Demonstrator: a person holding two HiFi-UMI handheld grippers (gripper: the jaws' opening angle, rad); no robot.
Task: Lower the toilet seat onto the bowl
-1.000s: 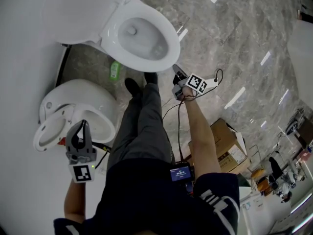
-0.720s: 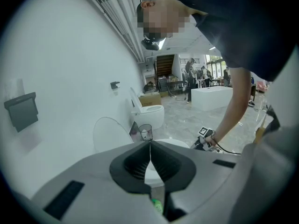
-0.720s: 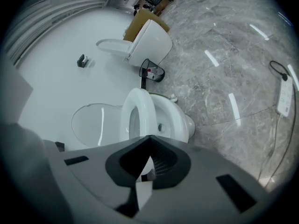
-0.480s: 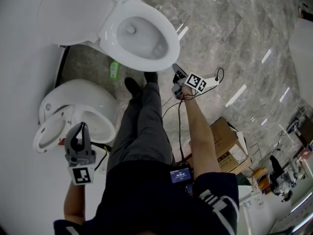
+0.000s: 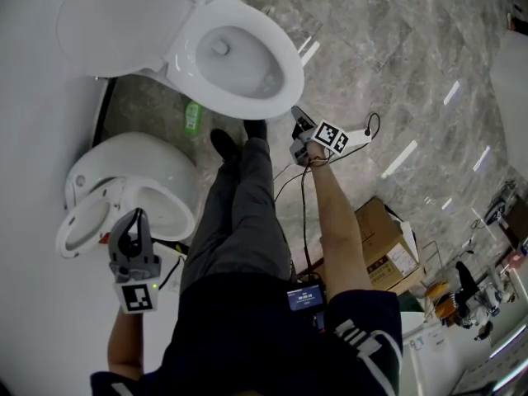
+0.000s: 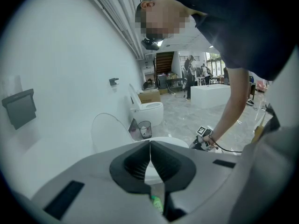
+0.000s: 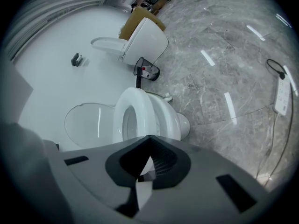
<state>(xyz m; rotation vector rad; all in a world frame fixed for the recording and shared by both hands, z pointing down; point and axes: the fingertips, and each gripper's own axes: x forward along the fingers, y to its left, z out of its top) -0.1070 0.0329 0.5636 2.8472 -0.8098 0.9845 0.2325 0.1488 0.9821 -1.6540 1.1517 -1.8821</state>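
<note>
In the head view, the toilet seat (image 5: 280, 73) lies flat on the bowl (image 5: 177, 73) of the toilet at the top, and its lid (image 5: 111, 19) stands raised against the white wall (image 5: 33, 139). The right gripper (image 5: 297, 115) hangs just beside the front of this bowl, above the marble floor (image 5: 396, 73), and does not touch the seat. The left gripper (image 5: 137, 219) hangs over a second toilet (image 5: 136, 167) at the lower left, well apart from the first one. A green bottle (image 5: 194, 118) stands on the floor between the two toilets, and a cardboard box (image 5: 381, 239) lies behind the person. In the left gripper view, the two jaws meet in one thin line and nothing is between them. Past them the raised lid shows, then a waste basket (image 6: 145, 129) and a third toilet (image 6: 150, 112) farther along the wall; the right gripper shows at the end of the person's arm. In the right gripper view, the jaws are also pressed together at the tips and hold nothing. Beyond them the seat rests on the bowl with the lid upright behind it, and a white power strip (image 7: 283, 94) lies on the floor at the right.
</note>
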